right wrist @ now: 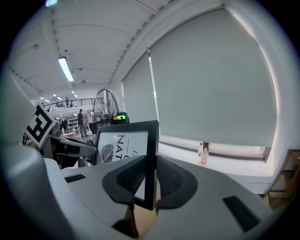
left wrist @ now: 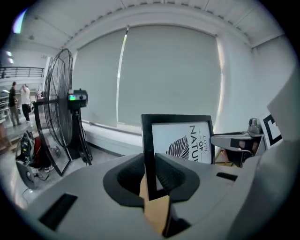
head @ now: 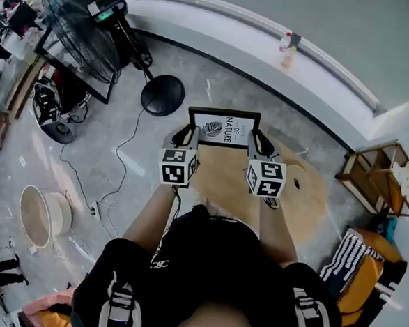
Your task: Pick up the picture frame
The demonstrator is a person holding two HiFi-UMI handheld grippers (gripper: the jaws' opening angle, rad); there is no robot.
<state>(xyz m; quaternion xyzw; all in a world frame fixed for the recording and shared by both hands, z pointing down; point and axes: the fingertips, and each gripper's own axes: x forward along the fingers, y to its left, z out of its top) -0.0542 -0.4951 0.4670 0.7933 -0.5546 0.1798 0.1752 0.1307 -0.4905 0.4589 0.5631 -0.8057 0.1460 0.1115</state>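
Observation:
The black picture frame (head: 223, 128), holding a white leaf print, hangs upright in the air in front of the person, above a round wooden table (head: 307, 194). My left gripper (head: 184, 135) is shut on its left side bar. My right gripper (head: 259, 143) is shut on its right side bar. In the left gripper view the frame's black edge (left wrist: 149, 140) stands between the dark pads of the left gripper (left wrist: 150, 164), print facing right. In the right gripper view the frame (right wrist: 123, 145) is clamped the same way by the right gripper (right wrist: 150, 176). A brown stand shows behind the frame, low between the jaws.
A large floor fan (head: 81, 25) with a round base (head: 162, 95) stands to the left, and cables trail over the floor. A bottle (head: 288, 50) sits on the window sill ahead. A wooden shelf (head: 378, 175) is at right, a round tub (head: 44, 214) at left.

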